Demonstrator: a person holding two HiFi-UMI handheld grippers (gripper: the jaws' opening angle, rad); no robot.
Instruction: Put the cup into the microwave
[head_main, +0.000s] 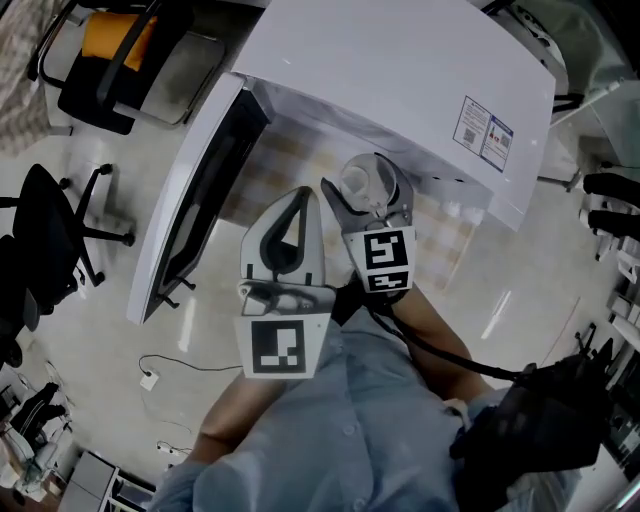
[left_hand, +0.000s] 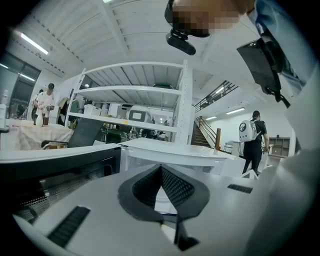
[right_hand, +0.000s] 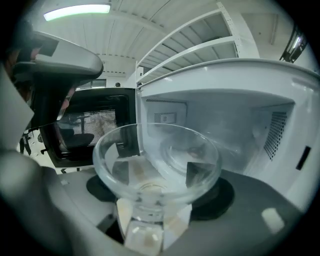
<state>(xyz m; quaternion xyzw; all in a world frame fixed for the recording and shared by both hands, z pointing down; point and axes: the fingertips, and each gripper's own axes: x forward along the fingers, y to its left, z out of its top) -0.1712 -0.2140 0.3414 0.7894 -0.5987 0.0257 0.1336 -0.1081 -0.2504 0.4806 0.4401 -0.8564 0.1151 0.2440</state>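
The cup (right_hand: 156, 161) is clamped upright by the right gripper (head_main: 371, 196), ready for the open microwave (head_main: 400, 70) at twelve o'clock, the closed, empty left gripper (head_main: 301, 200) held clear at eight o'clock.

- Cup (right_hand: 156, 165): clear glass with a wide round bowl narrowing to a thick foot. It stands upright, mouth up, gripped low between the right fingers (right_hand: 220, 197). The bowl spreads out above the pads.
- Microwave (right_hand: 240, 100): a white box just ahead of the fingertips. Its open cavity faces them, pale inside, with a vent grille on the right wall.
- Door (right_hand: 90, 125): swung wide open to the left of the fingers, with a dark mesh window.
- In the head view, the cup (head_main: 362, 183) is at the microwave's (head_main: 400, 80) front edge, to the right of the door (head_main: 195, 200).
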